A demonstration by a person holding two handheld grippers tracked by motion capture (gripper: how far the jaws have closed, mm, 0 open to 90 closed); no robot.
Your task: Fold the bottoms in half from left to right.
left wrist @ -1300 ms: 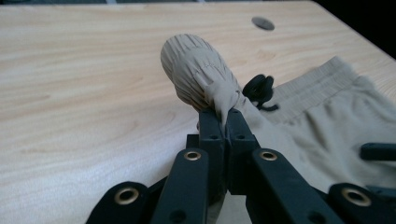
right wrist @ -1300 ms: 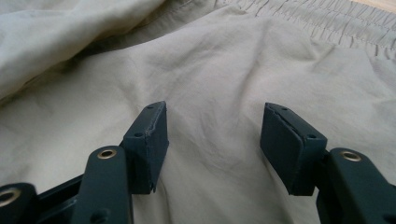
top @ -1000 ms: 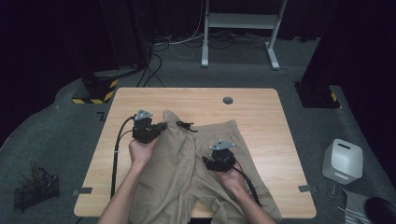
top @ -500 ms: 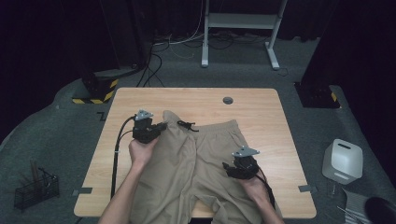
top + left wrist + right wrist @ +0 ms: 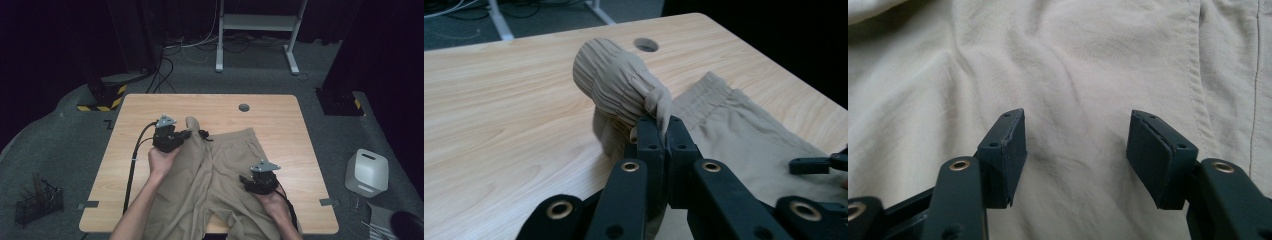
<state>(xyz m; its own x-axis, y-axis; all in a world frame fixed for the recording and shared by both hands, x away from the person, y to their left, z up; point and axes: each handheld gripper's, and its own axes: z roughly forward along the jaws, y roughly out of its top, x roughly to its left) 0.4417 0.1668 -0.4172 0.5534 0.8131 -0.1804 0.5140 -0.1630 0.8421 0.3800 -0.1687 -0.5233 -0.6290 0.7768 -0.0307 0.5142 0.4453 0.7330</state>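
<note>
The tan shorts [image 5: 215, 175] lie flat on the wood table [image 5: 280, 120], near the middle & toward my side. The legs run off the near edge, so the ends are cut off in the high view. My arms lie over some of the cloth too, so I can't see what's under them. The cloth is soft & a bit wrinkly, w/ a stretchy, ribbed waistband [image 5: 616, 82] & a thin stitched seam [image 5: 1255, 75].

My left gripper [image 5: 187, 134] is at the waistband's left end. Its fingers are pressed together w/ a bunch of waistband clamped between them, & that bunch stands up in a round lump above the table in the left gripper view. A dark drawstring [image 5: 204, 134] sits just beside it, too small to make out well.

My right gripper [image 5: 248, 180] is over the right leg of the shorts. Its fingers [image 5: 1005, 150] are apart, w/ nothing gripped, just cloth below. I can't tell if the tips touch it.

A small round hole [image 5: 244, 107] is in the table past the shorts.
</note>
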